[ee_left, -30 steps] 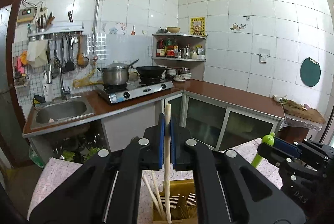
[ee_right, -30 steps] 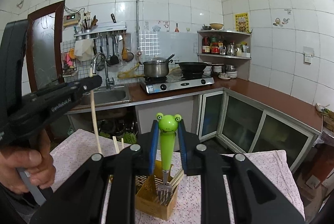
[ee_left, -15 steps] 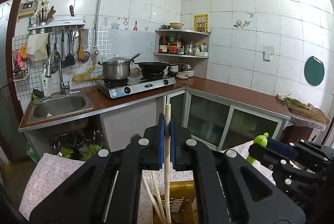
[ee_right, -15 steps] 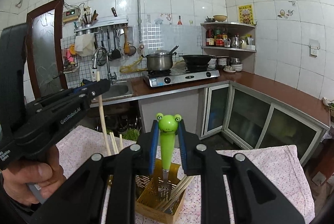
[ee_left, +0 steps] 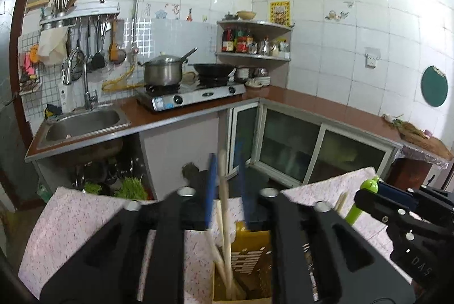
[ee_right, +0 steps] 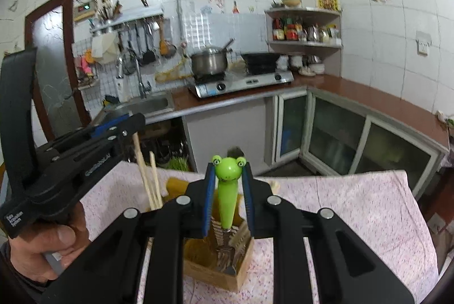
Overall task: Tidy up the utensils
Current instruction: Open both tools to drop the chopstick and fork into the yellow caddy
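Note:
A yellow slotted utensil holder [ee_left: 249, 261] [ee_right: 210, 261] stands on the pink patterned tablecloth. My left gripper [ee_left: 226, 176] is open over it; a wooden chopstick [ee_left: 224, 207] stands loose between the spread blue pads, leaning in the holder with other chopsticks. In the right wrist view the left gripper [ee_right: 133, 125] sits above those chopsticks [ee_right: 147, 179]. My right gripper [ee_right: 228, 185] has opened around a green frog-handled fork [ee_right: 227, 190], whose tines rest inside the holder. The right gripper [ee_left: 369, 193] also shows in the left wrist view with the green handle [ee_left: 354, 211].
The table with the pink cloth [ee_right: 340, 207] carries the holder. Behind it are a kitchen counter [ee_left: 326, 105], a sink [ee_left: 82, 122], a stove with a pot [ee_left: 163, 71] and a wok, hanging utensils and a corner shelf [ee_left: 255, 54].
Both grippers have lowered toward the holder and their jaws have opened. The chopstick and the frog fork have been let go and now stand in the holder.

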Demonstrator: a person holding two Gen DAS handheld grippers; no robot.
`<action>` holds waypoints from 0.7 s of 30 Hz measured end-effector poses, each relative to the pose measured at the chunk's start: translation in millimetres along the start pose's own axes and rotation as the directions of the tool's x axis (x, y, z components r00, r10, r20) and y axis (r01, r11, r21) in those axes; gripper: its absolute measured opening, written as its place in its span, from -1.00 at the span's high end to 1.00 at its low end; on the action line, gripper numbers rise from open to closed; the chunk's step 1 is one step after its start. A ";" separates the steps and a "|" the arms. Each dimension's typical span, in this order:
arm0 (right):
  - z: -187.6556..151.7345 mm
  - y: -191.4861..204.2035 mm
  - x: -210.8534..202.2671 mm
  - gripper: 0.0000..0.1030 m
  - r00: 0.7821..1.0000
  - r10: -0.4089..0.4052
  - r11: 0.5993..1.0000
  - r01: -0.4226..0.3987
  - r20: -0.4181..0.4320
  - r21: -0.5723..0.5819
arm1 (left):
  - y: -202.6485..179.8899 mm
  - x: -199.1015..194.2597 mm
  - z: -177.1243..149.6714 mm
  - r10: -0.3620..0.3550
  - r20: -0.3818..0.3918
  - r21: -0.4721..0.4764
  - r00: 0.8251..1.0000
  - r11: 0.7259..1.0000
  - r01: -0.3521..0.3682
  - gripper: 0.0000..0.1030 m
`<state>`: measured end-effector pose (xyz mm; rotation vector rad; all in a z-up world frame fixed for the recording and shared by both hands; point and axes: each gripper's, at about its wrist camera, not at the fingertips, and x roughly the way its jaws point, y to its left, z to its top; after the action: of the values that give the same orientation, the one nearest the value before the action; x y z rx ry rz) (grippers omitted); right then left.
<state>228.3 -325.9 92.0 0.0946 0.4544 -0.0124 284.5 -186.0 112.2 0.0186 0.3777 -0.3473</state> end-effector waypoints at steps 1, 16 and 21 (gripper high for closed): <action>-1.5 -0.8 1.3 0.62 1.000 -0.010 1.000 0.010 -0.002 0.001 | 1.2 1.6 -2.9 0.003 -0.010 -0.001 1.000 1.000 -0.003 0.63; -5.1 -33.5 -58.6 -0.09 0.987 -0.126 0.992 0.127 0.099 -0.006 | 46.7 -75.4 -20.8 0.079 0.068 -0.044 0.995 0.996 -0.076 -0.81; -56.3 -53.0 -87.4 -0.15 0.974 -0.210 0.977 0.211 0.082 -0.009 | 74.6 -104.6 -72.4 0.155 0.024 -0.050 0.988 0.987 -0.154 -0.90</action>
<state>123.3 -374.2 75.3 0.0279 0.3822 -0.2200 192.5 -75.4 79.5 -0.0038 0.3541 -0.1847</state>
